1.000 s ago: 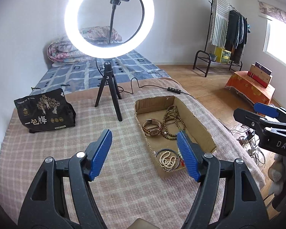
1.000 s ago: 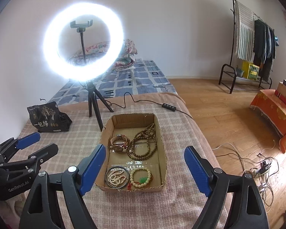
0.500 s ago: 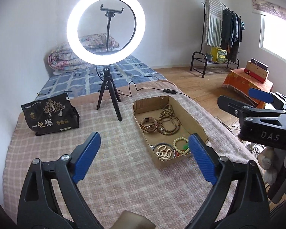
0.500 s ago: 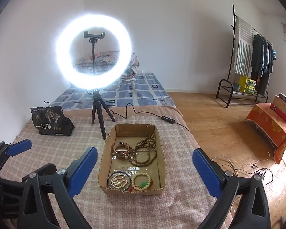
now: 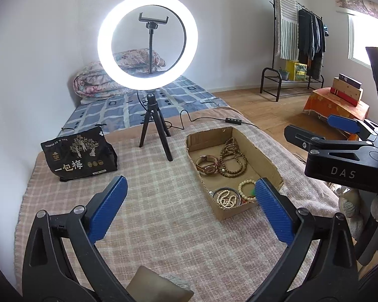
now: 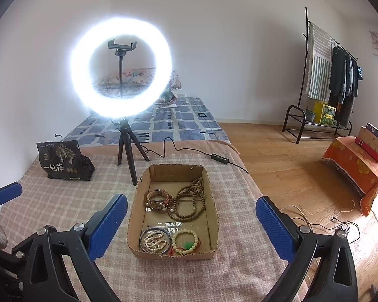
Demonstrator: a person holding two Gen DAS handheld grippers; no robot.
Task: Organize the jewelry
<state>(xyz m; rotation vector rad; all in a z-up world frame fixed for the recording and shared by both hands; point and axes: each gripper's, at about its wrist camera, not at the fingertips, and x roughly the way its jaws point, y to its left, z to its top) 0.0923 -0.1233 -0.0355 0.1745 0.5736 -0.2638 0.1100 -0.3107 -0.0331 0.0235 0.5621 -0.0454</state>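
Note:
A shallow cardboard box [image 6: 213, 202] [image 5: 263, 154] lies on the checked blanket. In it are a brown watch [image 6: 158, 199] [image 5: 207, 164], a long string of brown wooden beads [image 6: 190, 201] [image 5: 233, 157], a white pearl strand inside a dark bangle [image 6: 154, 241] [image 5: 225, 197], and a cream bead bracelet with a green charm [image 6: 186, 241] [image 5: 247, 188]. My right gripper [image 6: 191, 222] is open and empty, above the box's near end. My left gripper [image 5: 190, 207] is open and empty, left of the box. The right gripper also shows in the left wrist view [image 5: 322, 130].
A lit ring light [image 6: 121, 68] on a small black tripod [image 6: 129, 151] stands just behind the box, its cable running right. A black snack bag [image 6: 63, 161] lies at the back left. The blanket's right edge drops to a wooden floor [image 6: 289, 176].
Both grippers have pulled back and risen away from the box. The left gripper's jaws have opened wider. The jewelry in the box has not moved.

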